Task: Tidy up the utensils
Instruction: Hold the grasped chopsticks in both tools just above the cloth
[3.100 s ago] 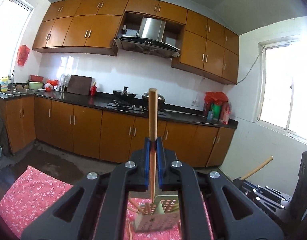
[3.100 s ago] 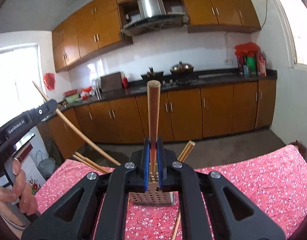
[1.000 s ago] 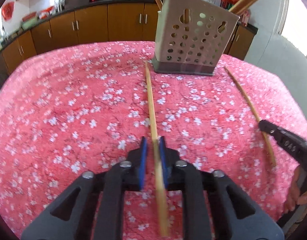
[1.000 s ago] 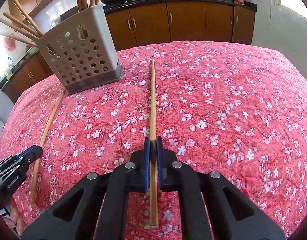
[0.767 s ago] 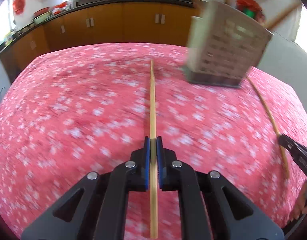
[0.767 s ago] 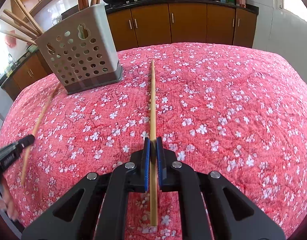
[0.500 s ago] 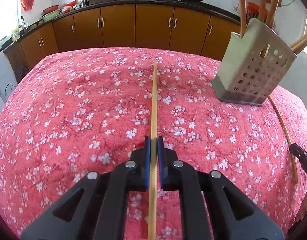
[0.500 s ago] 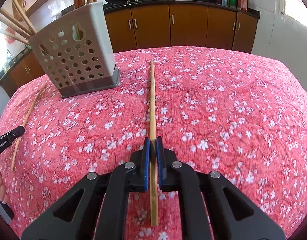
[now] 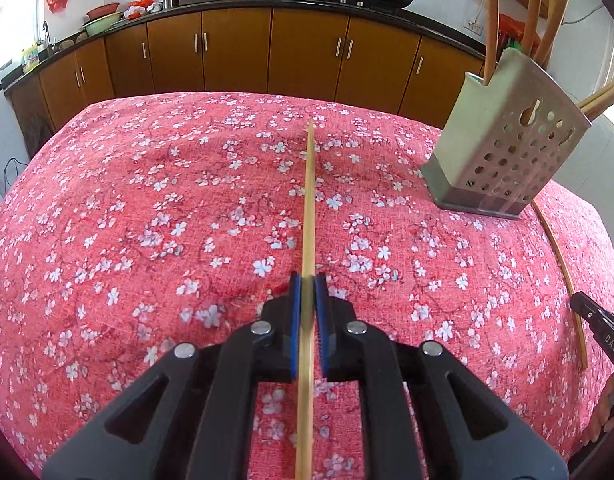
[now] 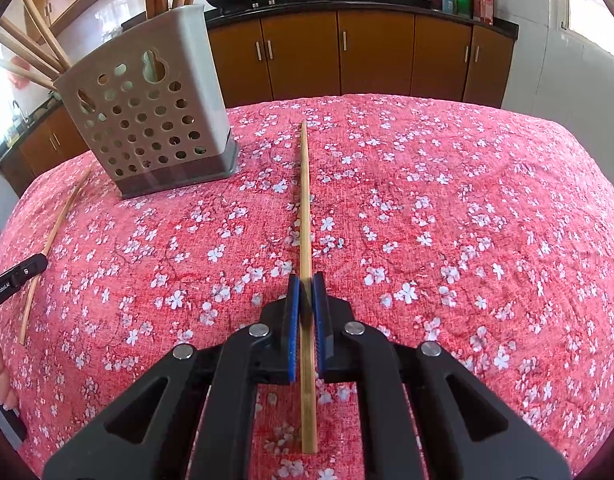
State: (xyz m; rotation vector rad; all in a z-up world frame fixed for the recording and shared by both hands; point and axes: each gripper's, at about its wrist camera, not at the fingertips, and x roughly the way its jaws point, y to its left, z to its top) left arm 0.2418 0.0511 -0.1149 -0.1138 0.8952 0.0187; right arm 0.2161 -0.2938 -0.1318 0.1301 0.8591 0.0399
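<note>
My left gripper is shut on a wooden chopstick that points forward low over the red flowered tablecloth. My right gripper is shut on another wooden chopstick, also low over the cloth. The grey perforated utensil holder with several wooden sticks in it stands at the right in the left wrist view and at the left in the right wrist view.
The other chopstick lies along the right edge in the left wrist view and at the left in the right wrist view. Brown kitchen cabinets and a dark counter stand behind the table.
Both grippers came down from the holder to the table and closed on one chopstick each. In the last half second the views have shifted only slightly.
</note>
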